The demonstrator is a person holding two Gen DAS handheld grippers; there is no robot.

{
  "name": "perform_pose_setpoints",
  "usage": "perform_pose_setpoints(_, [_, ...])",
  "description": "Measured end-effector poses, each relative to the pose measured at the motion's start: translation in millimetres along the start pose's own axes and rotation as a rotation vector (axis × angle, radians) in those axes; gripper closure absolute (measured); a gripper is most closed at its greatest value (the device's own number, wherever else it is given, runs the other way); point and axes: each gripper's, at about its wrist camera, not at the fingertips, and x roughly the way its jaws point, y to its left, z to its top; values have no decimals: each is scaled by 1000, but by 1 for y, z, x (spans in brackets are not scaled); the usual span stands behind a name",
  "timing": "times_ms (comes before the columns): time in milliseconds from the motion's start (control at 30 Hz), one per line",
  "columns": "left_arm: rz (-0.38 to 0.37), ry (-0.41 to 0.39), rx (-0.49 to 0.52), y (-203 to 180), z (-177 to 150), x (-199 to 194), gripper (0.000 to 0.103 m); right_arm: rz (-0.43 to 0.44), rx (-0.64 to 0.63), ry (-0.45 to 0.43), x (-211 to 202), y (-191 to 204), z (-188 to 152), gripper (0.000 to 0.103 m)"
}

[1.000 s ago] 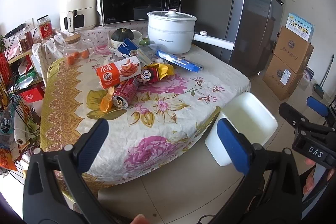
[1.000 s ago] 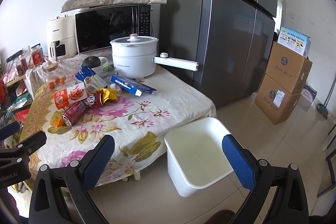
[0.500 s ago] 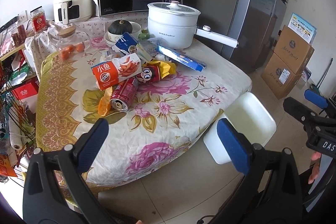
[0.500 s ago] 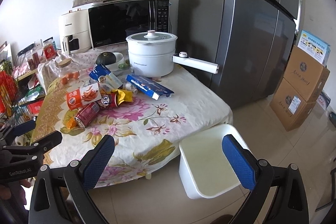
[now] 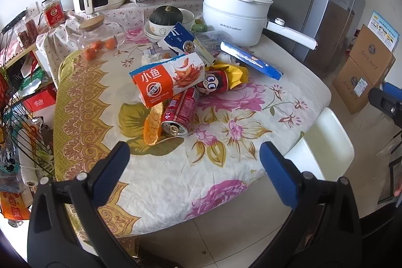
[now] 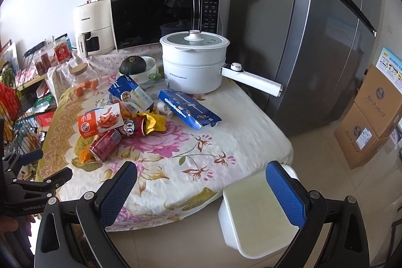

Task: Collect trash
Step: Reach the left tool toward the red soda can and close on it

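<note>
Both grippers, left (image 5: 194, 162) and right (image 6: 201, 180), gape wide and empty over the table's (image 5: 251, 167) near edge. The trash (image 5: 176, 92) lies heaped mid-table, well apart from them. A white bin (image 6: 253, 220) stands on the floor by the table's near right corner.

"小鱼" on orange snack box (image 5: 167, 80)

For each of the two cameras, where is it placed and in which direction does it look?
Left wrist: on the left gripper, open, facing the trash pile around the red can.
Right wrist: on the right gripper, open, facing the table edge and white bin; the left gripper shows at its left.
Shared: can, bin, white pot.
</note>
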Motion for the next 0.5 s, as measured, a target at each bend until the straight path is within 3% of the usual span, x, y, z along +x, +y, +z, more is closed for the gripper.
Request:
perform_pose_setpoints(267, [-5, 21, 1, 0, 17, 21, 1, 92, -7, 96, 42, 6, 15, 0])
perform_pose_setpoints(433, [20, 88, -2, 27, 12, 54, 1, 109, 41, 189, 75, -7, 11, 0])
perform_pose_setpoints(500, [-21, 115, -37, 42, 12, 68, 1, 104, 74, 226, 90, -13, 11, 0])
